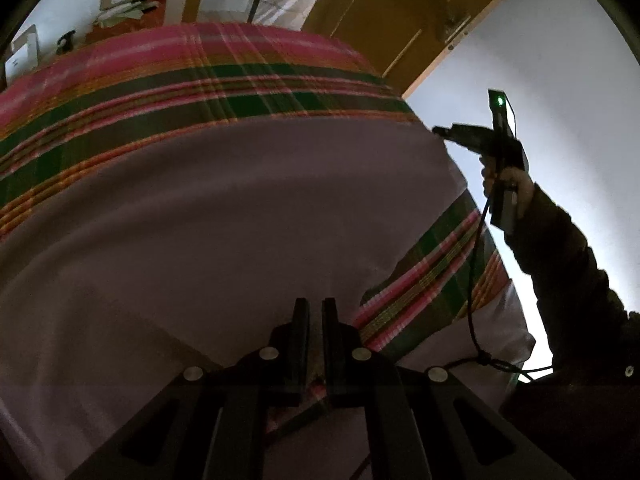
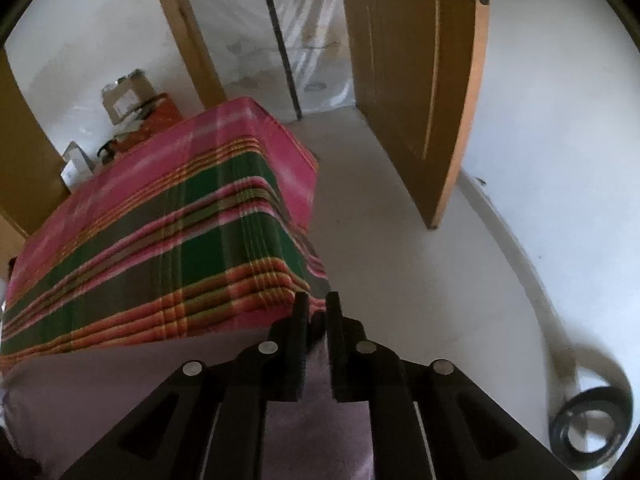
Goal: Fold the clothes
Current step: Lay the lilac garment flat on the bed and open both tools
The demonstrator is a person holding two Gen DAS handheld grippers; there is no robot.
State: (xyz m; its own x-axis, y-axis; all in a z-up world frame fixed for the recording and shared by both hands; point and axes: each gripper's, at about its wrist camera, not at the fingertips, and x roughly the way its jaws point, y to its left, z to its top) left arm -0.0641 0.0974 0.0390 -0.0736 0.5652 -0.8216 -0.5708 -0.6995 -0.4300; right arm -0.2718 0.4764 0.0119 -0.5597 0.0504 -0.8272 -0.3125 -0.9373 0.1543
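Cloth (image 1: 224,216) spread ahead over bed (image 2: 200,216) | edge pinched by left hand-held gripper (image 1: 315,308) | corner pinched by right hand-held gripper (image 2: 317,304).

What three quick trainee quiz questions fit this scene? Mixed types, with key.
1. True or false: the door is shut.
2. What does the left hand-held gripper pinch? A) the lilac cloth B) a cable C) a box
3. Fill in: the bedcover under the cloth has a ____ pattern in pink and green.

Key: 1 false, it stands open; 2 A; 3 plaid.
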